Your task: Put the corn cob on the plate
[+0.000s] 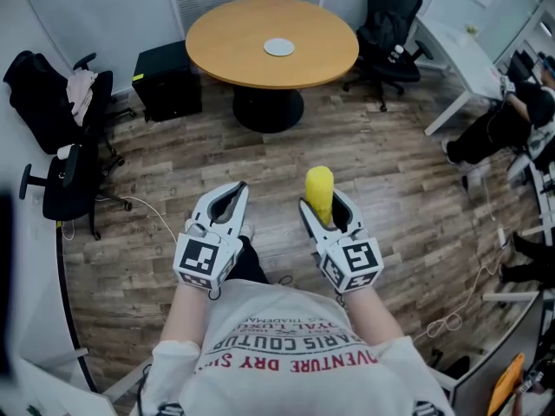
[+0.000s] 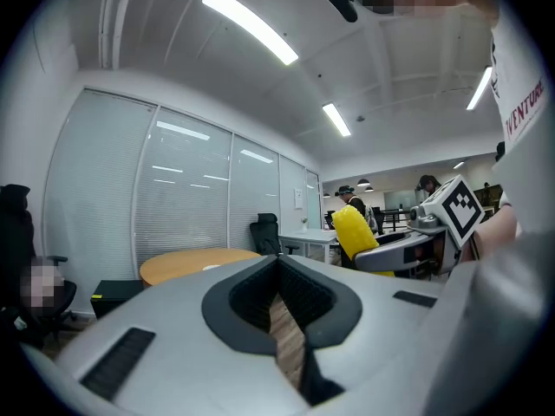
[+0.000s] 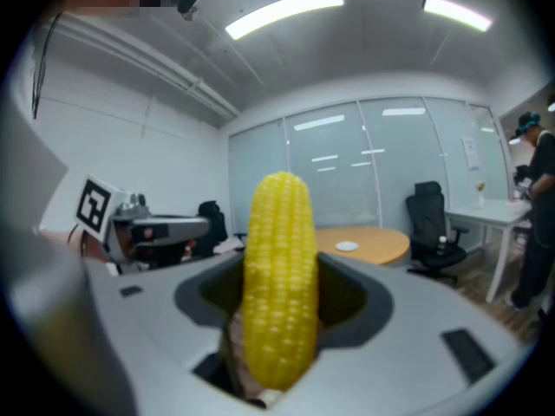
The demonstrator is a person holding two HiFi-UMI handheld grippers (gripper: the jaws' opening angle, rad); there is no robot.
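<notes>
A yellow corn cob (image 1: 319, 193) stands upright between the jaws of my right gripper (image 1: 323, 204), which is shut on it, held in the air above the wooden floor. In the right gripper view the corn cob (image 3: 277, 284) fills the middle and hides the jaw tips. My left gripper (image 1: 234, 191) is level with it on the left, shut with nothing in it; only a thin slit of floor shows between its pads (image 2: 299, 297). A small white plate (image 1: 279, 47) lies on the round wooden table (image 1: 234, 33) well ahead of both grippers.
Black office chairs stand at the left (image 1: 74, 176) and behind the table (image 1: 390, 24). A black box (image 1: 166, 81) sits by the table's foot. A white desk (image 1: 464, 55) and a seated person (image 1: 512, 115) are at the right. Cables (image 1: 451, 319) trail on the floor.
</notes>
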